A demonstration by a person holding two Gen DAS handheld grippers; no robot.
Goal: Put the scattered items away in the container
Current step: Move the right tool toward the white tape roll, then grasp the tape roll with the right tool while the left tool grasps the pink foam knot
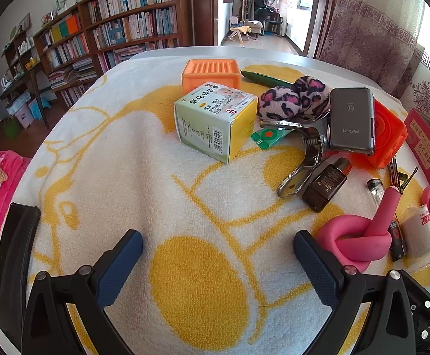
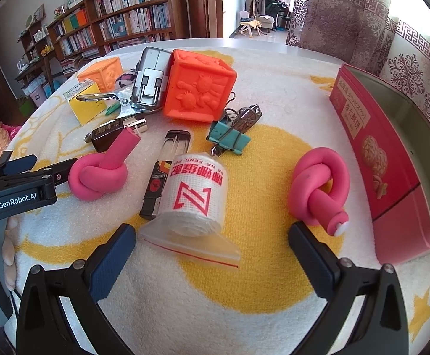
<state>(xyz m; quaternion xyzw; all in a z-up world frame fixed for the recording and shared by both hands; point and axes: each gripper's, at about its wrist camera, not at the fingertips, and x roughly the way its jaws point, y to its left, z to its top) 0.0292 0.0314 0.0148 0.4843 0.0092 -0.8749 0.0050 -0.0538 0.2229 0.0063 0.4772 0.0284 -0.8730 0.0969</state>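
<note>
1. Scattered over the yellow-and-white towel (image 2: 274,281), nearly all in one loose heap toward the far middle: big orange cube (image 2: 198,87), grey power bank (image 1: 351,118) leaning against that cube, green-and-yellow medicine box (image 1: 216,121), spotted plush balls (image 1: 291,99), metal clamp (image 1: 299,153), dark little bottle (image 1: 327,185).
2. Closer to the right side: bagged white roll (image 2: 197,198), black lighter (image 2: 158,189) touching the roll, teal binder clip (image 2: 229,140), and two knotted pink foam ropes, one (image 2: 101,174) left of the roll and one (image 2: 321,186) right of it.
3. Red tin container (image 2: 386,159) standing open at the right edge of the towel, apparently empty inside as far as visible; placed there probably to stay within short reach of the right side.
4. Nothing seen inside the container, so the tidying judged as at its very beginning.
5. Left gripper (image 1: 217,250): jaws spread wide, holding nothing, hanging low over a bare yellow patch of towel, aimed toward the medicine box but well apart from it.
6. Right gripper (image 2: 212,242): jaws equally released and empty, low above the towel, the bagged roll lying just ahead between the fingertips' line, not touched.
7. Likely first candidates for the right side: the roll or the near pink knot, both near the container.
</note>
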